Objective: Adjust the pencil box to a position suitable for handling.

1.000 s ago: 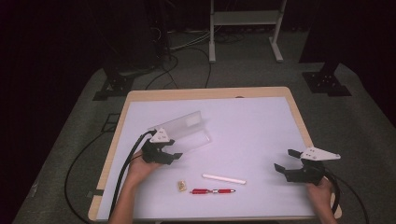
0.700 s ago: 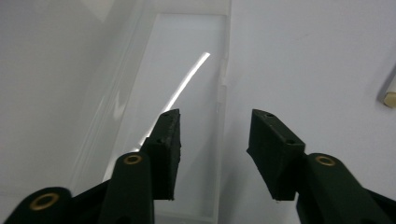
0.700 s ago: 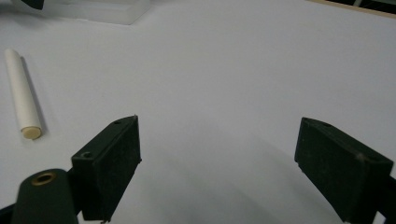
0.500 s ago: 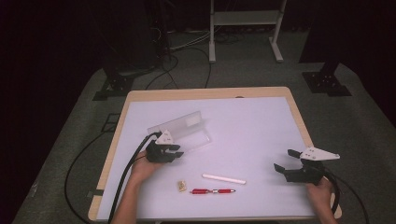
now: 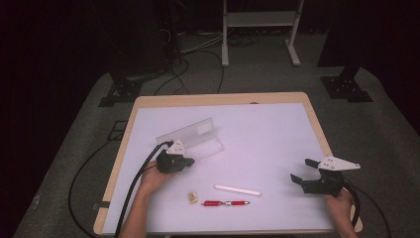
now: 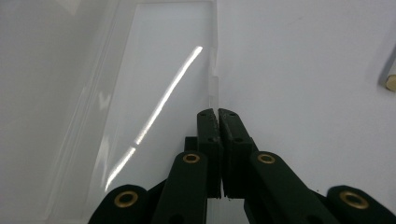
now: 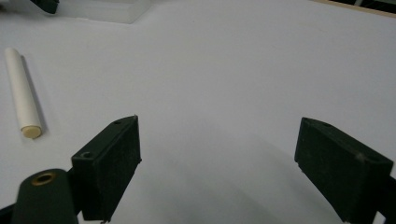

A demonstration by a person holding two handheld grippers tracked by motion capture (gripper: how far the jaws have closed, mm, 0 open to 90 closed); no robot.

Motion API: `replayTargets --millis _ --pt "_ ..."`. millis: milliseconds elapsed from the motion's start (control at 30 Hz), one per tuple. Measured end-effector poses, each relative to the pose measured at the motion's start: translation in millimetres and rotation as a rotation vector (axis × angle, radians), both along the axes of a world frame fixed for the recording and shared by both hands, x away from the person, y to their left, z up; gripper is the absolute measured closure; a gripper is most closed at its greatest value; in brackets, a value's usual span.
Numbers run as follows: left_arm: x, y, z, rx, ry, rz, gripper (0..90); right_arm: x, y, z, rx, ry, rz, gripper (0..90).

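Observation:
A clear plastic case (image 5: 198, 139) lies open on the white table top (image 5: 277, 129), left of the middle. My left gripper (image 5: 187, 161) sits at the case's near edge. In the left gripper view its jaws have just been closing and now stand together (image 6: 217, 114) on the thin clear rim of the case (image 6: 159, 70). My right gripper (image 5: 302, 171) rests near the right front of the table, and its jaws stand wide open (image 7: 219, 154) over bare table with nothing between them.
A white stick (image 5: 237, 190) (image 7: 21, 98) lies near the front middle of the table. A red pen (image 5: 225, 203) lies just in front of it, with a small tan piece (image 5: 192, 197) to the pen's left. Cables trail off the table's left side.
My left gripper's jaws have come together on the case's rim, and that hand has shifted slightly. The right hand and its gripper have kept still.

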State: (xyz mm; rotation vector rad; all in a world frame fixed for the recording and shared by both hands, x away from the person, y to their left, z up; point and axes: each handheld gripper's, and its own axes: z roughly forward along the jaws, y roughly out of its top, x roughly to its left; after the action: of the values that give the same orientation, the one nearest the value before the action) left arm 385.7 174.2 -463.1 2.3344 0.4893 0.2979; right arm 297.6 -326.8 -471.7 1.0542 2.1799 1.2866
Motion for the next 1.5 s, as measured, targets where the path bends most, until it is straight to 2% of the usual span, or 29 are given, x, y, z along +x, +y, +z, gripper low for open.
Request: replayTargets --millis 200,267,400,533,733,800,900,1067,1267,1400,1433,1500 --pt "-0.6 0.5 0.8 0.000 0.001 -0.002 89.4 0.0 0.3 -0.1 -0.002 -0.002 0.002 13.6" --pt "-1.0 1.2 1.8 -0.021 0.011 -0.002 89.5 -0.1 0.2 -0.1 -0.001 -0.002 0.002 13.6" --pt "-3.6 0.4 5.9 -0.020 -0.006 -0.014 89.5 0.0 0.3 -0.1 -0.002 -0.002 0.002 13.6" --pt "-6.3 -1.4 14.2 -0.043 -0.011 -0.029 89.6 -0.1 0.7 -0.1 -0.005 -0.002 0.003 13.6" --pt "-7.9 -10.3 25.3 -0.035 -0.025 -0.071 89.5 -0.3 1.0 0.0 -0.005 -0.001 0.003 13.6" --pt "-9.6 -16.0 29.7 -0.055 -0.032 -0.092 89.5 -0.2 1.0 -0.1 -0.006 -0.001 0.002 13.6" --pt "-10.6 -21.4 32.5 -0.052 -0.040 -0.103 89.5 -0.3 1.1 0.0 -0.006 -0.001 0.004 13.6" --pt "-11.8 -38.4 39.4 -0.055 -0.051 -0.151 89.5 -0.4 1.1 0.0 -0.005 -0.002 0.008 13.6" --pt "-13.4 -49.0 38.4 -0.056 -0.046 -0.184 89.5 -0.3 1.0 0.1 -0.002 -0.003 0.008 13.6" --pt "-14.9 -56.4 33.2 -0.052 -0.026 -0.209 89.4 -0.3 1.0 0.1 -0.002 -0.004 0.007 13.6" --pt "-15.3 -60.3 29.4 -0.038 -0.016 -0.229 89.4 -0.3 1.0 0.0 -0.003 -0.004 0.008 13.6" --pt "-16.0 -64.0 25.1 -0.023 -0.007 -0.235 89.4 -0.3 1.0 0.0 -0.004 -0.005 0.008 13.6"
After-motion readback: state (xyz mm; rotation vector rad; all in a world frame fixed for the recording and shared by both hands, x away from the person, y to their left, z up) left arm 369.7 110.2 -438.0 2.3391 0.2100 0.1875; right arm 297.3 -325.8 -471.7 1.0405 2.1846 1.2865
